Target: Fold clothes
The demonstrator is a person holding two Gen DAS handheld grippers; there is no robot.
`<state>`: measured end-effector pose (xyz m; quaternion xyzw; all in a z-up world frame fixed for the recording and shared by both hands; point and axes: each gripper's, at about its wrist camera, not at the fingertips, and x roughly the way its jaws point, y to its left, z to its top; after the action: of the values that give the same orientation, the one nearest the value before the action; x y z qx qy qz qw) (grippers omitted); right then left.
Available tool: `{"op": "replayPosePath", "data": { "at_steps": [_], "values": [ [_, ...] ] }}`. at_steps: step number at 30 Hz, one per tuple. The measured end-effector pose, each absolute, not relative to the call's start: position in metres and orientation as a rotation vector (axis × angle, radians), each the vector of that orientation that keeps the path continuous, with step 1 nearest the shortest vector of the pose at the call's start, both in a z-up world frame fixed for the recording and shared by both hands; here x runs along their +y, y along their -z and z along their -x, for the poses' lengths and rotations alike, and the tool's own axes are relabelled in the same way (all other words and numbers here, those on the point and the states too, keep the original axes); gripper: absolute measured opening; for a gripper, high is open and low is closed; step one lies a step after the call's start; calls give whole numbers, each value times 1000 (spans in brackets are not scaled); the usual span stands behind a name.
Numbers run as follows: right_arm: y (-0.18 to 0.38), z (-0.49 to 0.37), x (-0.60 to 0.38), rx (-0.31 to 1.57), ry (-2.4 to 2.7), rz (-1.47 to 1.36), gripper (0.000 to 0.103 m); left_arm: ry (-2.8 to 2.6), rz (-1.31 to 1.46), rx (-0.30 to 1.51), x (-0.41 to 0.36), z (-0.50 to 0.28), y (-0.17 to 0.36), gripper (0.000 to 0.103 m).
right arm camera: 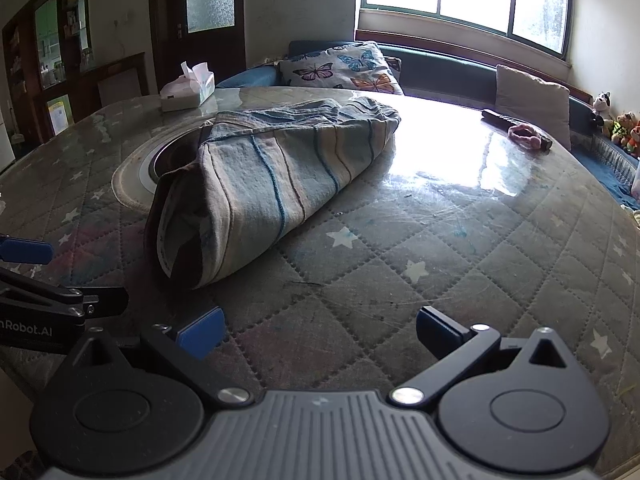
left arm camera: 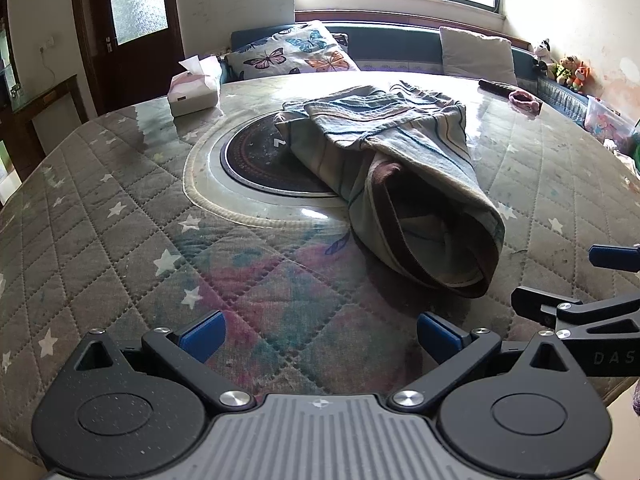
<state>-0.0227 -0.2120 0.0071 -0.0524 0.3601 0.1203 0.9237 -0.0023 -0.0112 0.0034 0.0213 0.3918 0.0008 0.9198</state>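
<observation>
A striped pale blue and beige garment [left arm camera: 384,168] with a dark brown hem lies bunched and partly folded on the round quilted table [left arm camera: 120,220], its far end over a dark round inset. In the right wrist view the same garment [right arm camera: 264,184] lies ahead and to the left. My left gripper [left arm camera: 320,338] is open above the near table edge, short of the garment and empty. My right gripper [right arm camera: 318,332] is open as well, nothing between its blue pads, just right of the garment's near end. Each gripper shows at the side of the other's view.
A tissue box [left arm camera: 194,92] stands at the table's far left. A dark stick with a pink scrunchie [left arm camera: 516,94] lies at the far right. A bench with a butterfly cushion [left arm camera: 296,54], a white cushion and plush toys [left arm camera: 568,68] runs behind the table under the window.
</observation>
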Motion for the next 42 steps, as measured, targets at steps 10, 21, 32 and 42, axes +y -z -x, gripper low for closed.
{"op": "replayPosePath", "data": {
  "at_steps": [10, 21, 32, 42],
  "values": [
    [-7, 21, -211, 745, -248, 115, 103, 1, -47, 812, -13, 1, -3, 103],
    [-8, 20, -210, 747, -250, 121, 103, 4, -47, 814, -13, -1, -3, 103],
    [-9, 19, -210, 748, -250, 124, 103, 7, -47, 814, -12, -3, -4, 103],
    [-9, 18, -210, 749, -248, 125, 103, 7, -44, 816, -12, -4, -5, 103]
  ]
}}
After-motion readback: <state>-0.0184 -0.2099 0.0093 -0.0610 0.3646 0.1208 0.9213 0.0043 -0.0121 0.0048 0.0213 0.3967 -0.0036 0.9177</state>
